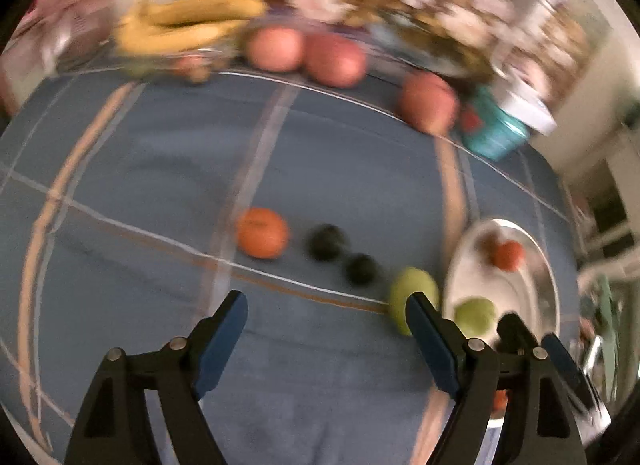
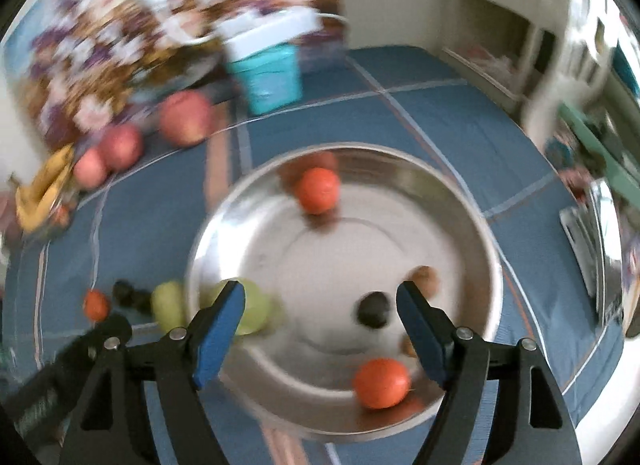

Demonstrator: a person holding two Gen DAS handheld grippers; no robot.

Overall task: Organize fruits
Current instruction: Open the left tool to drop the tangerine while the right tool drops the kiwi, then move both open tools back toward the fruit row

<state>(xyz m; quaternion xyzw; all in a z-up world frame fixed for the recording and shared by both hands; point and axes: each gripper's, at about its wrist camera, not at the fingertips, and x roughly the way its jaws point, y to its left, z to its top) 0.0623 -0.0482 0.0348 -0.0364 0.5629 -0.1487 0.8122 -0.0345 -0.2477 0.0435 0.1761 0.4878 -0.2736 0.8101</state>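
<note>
My left gripper (image 1: 326, 301) hangs open over the blue checked cloth with nothing between its fingers. Ahead of it lie an orange fruit (image 1: 262, 232), two dark fruits (image 1: 328, 242) and a green fruit (image 1: 412, 293), the last beside the metal bowl (image 1: 532, 285). My right gripper (image 2: 320, 291) is open above that bowl (image 2: 452, 201) and holds nothing. The bowl holds two orange fruits (image 2: 318, 190) (image 2: 382, 383), a dark fruit (image 2: 374, 309), a green fruit (image 2: 256, 311) and a small brown one (image 2: 424, 279). Both views are blurred.
At the back of the table lie bananas (image 1: 188, 23) in a glass dish, three reddish apples (image 1: 276, 49) and a teal container (image 1: 496, 133) with a white lid. A patterned wall stands behind them. The table's edge runs along the right of the bowl.
</note>
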